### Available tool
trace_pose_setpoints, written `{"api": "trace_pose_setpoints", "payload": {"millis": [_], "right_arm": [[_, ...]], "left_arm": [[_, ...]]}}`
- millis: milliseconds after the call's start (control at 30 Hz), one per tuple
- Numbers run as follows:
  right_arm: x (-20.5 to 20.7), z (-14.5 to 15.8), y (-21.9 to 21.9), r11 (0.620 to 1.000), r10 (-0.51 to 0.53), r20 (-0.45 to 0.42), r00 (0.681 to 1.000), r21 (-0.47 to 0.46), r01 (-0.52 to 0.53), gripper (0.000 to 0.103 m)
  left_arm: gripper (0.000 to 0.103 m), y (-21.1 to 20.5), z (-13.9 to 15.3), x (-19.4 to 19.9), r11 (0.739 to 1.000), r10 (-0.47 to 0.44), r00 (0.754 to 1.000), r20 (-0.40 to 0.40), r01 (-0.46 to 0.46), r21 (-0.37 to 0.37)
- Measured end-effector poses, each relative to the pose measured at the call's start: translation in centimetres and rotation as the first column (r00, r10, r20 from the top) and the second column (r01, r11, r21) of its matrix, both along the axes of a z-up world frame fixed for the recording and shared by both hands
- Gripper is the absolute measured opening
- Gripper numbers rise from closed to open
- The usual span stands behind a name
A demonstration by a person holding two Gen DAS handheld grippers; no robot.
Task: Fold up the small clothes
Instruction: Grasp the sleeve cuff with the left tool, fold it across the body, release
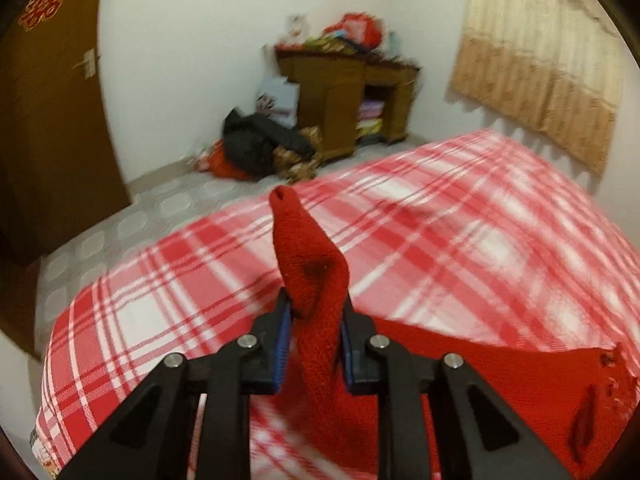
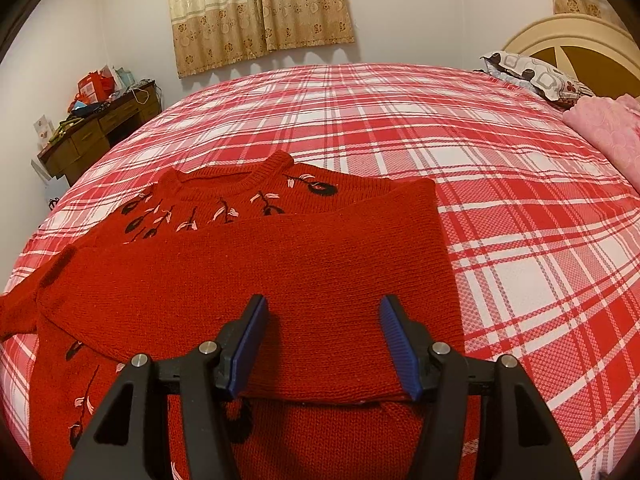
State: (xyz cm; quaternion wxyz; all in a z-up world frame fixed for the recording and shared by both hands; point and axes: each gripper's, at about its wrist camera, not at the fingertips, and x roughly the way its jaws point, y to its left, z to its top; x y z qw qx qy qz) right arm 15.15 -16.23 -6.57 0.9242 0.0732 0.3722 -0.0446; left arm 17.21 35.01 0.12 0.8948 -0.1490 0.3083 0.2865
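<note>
a sleeve (image 1: 308,272) of the red sweater (image 2: 280,272) is clamped in the left gripper (image 1: 314,312); the right gripper (image 2: 324,320) is held with jaws apart above the sweater.

I am working over a bed (image 2: 440,128) that is wearing a red-and-white plaid cover. A red knitted sweater (image 2: 280,264) is lying on it, one side folded over. A patterned pillow (image 2: 532,74) and pink blanket (image 2: 608,128) are resting by the headboard.
</note>
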Motion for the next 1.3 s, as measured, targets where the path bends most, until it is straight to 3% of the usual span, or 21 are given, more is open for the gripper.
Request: {"api": "trace_pose_setpoints", "payload": {"millis": [233, 367, 500, 733, 833, 1033, 1133, 1233, 1300], "right_arm": [[0.0, 0.0, 0.0, 1.0, 0.0, 0.001, 1.0, 0.003, 0.0, 0.06], [0.0, 0.0, 0.0, 1.0, 0.002, 0.003, 1.0, 0.009, -0.002, 0.06], [0.0, 0.0, -0.1, 1.0, 0.003, 0.005, 1.0, 0.014, -0.003, 0.06], [0.0, 0.0, -0.1, 1.0, 0.004, 0.009, 1.0, 0.022, -0.004, 0.06], [-0.1, 0.0, -0.1, 1.0, 0.004, 0.008, 1.0, 0.017, -0.004, 0.06], [0.0, 0.1, -0.1, 1.0, 0.01, 0.004, 1.0, 0.017, -0.01, 0.063], [0.3, 0.2, 0.0, 0.999, 0.038, -0.013, 0.999, 0.024, -0.038, 0.07], [0.5, 1.1, -0.1, 0.996, 0.059, -0.007, 0.998, 0.069, -0.058, 0.07], [0.7, 2.4, -0.2, 0.983, 0.085, 0.025, 0.996, 0.162, -0.088, 0.07]], "left_arm": [[0.022, -8.5, 4.1, 1.1, 0.977, -0.208, 0.973, 0.094, 0.202, 0.072], [0.022, -14.1, 5.1, 2.0, 0.94, -0.338, 0.934, 0.111, 0.329, 0.093], [0.022, -20.3, 5.0, 2.4, 0.879, -0.471, 0.877, 0.096, 0.457, 0.134], [0.022, -29.7, 1.9, 2.9, 0.765, -0.633, 0.774, 0.005, 0.625, 0.156], [0.022, -32.2, 0.1, 3.0, 0.732, -0.668, 0.743, -0.044, 0.666, 0.141], [0.023, -33.3, -2.6, 2.9, 0.708, -0.688, 0.715, -0.119, 0.699, 0.101], [0.034, -32.7, -3.0, 2.3, 0.699, -0.701, 0.7, -0.137, 0.712, 0.061], [0.084, -30.9, -2.5, 0.7, 0.683, -0.721, 0.679, -0.137, 0.73, 0.02], [0.092, -29.2, -1.9, -1.2, 0.677, -0.731, 0.674, -0.103, 0.736, 0.014]]}}
